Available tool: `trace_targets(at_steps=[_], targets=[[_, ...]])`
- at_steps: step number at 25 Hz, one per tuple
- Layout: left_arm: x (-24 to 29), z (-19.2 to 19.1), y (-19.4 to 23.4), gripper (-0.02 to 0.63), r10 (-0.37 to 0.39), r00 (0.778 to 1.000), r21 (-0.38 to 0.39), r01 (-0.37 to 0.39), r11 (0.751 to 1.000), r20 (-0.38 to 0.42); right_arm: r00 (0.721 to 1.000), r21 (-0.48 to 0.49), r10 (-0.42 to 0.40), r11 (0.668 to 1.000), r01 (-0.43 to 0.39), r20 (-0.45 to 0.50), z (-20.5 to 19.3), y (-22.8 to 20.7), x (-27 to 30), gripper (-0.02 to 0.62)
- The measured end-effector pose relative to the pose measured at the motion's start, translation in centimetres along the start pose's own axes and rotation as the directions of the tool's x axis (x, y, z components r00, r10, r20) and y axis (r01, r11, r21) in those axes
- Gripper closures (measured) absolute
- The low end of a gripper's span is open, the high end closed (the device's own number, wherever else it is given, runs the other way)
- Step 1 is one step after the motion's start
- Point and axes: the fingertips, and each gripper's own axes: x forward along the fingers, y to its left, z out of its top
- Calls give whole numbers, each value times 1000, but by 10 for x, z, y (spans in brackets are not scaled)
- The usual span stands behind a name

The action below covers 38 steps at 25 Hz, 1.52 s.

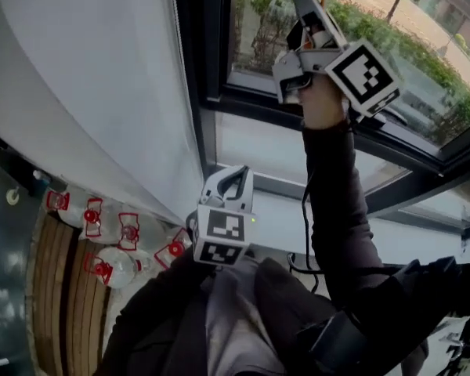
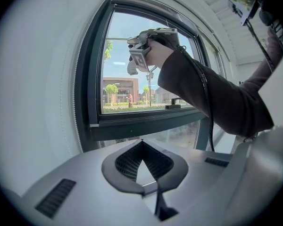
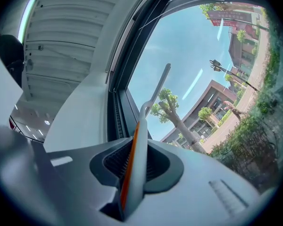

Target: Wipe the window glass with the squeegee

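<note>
Only right gripper view shows squeegee (image 3: 135,159) clamped.

No legible text or signs

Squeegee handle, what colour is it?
The squeegee handle is grey with an orange stripe; best in right gripper view.

Head camera sits high, looking steeply down over the person's chest at the window frame (image 1: 207,92), the left tool (image 1: 233,182) and the right tool (image 1: 312,10). The left tool's camera sits low and well back, facing up at the window and catching the right tool. The right tool's camera rides close to the glass (image 3: 188,51), aimed skyward along the squeegee (image 3: 137,149). All three views share the window.
</note>
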Motion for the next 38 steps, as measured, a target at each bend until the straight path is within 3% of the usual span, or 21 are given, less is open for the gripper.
trace_targets(at_steps=[8, 24, 38], targets=[[11, -25, 7, 606, -1, 1000, -1, 1, 1000, -30, 1000, 1, -5, 1000, 5, 15, -16, -5, -4, 540], [14, -42, 5, 606, -38, 994, -34, 34, 999, -100, 1000, 4, -27, 1000, 27, -4, -34, -12, -19, 540], [17, -44, -1, 606, -50, 993, -32, 47, 998, -111, 999, 15, -44, 999, 44, -21, -51, -16, -33, 540]])
